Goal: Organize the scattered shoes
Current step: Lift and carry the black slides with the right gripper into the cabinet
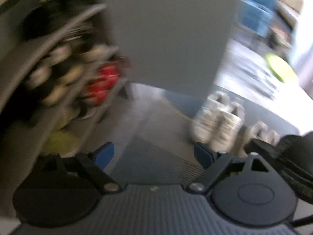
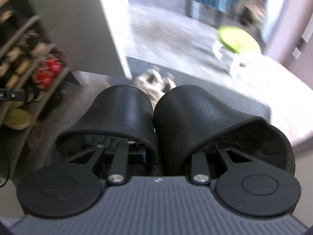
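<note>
Here the right gripper (image 2: 154, 137) pinches a pair of black slippers (image 2: 195, 117), toes forward; the shoe rack (image 2: 29, 62) lies to its left. The left gripper (image 1: 154, 152), fingers spread and holding nothing, is nearer the rack (image 1: 58, 58).

Left tongs (image 1: 154, 154): ribbed dark grey body, two round black discs, black link arms fastened with silver screws, blue pads (image 1: 104, 153) at the fingertips. Right tongs (image 2: 154, 150): same ribbed grey body, black discs, silver screws; a small white mark is seen centrally.
</note>
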The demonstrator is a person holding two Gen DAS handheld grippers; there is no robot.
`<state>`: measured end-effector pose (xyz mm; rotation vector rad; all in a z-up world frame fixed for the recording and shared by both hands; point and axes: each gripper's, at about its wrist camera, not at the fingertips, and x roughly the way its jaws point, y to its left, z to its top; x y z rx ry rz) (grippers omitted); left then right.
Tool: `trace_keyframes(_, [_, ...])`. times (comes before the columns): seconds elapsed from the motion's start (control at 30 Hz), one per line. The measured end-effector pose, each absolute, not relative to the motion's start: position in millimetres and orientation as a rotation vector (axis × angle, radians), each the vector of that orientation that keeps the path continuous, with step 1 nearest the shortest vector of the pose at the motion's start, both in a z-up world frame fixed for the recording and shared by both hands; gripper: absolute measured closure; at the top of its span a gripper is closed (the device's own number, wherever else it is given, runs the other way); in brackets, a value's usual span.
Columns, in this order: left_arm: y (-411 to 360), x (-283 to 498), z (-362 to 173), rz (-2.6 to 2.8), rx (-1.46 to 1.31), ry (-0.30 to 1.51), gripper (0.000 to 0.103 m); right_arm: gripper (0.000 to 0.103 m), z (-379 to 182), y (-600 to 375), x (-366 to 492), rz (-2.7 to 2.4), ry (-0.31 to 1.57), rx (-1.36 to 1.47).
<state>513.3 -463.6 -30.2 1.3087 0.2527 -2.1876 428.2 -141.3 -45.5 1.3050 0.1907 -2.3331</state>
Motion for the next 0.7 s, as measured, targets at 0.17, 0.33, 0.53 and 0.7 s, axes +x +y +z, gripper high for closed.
trace_keyframes(0.17, [-478, 554, 1, -1.929, 1.142, 0.383, 0.013, 0.074, -16, -179, 411, -2.126, 0.274, 1.189])
trace_keyframes(0.33, [-482, 594, 26, -1.743, 0.969, 0.487, 0.013, 0.074, 21, -238, 387, -1.884, 0.336, 1.04])
trace_keyframes(0.53, [-481, 638, 42, -1.615, 0.873, 0.574, 0.013, 0.074, 50, -313, 391, -1.715, 0.342, 0.872])
trace_keyframes(0.7, [-477, 671, 43, -1.587, 0.877, 0.628, 0.013, 0.074, 73, -397, 409, -1.592, 0.312, 0.787])
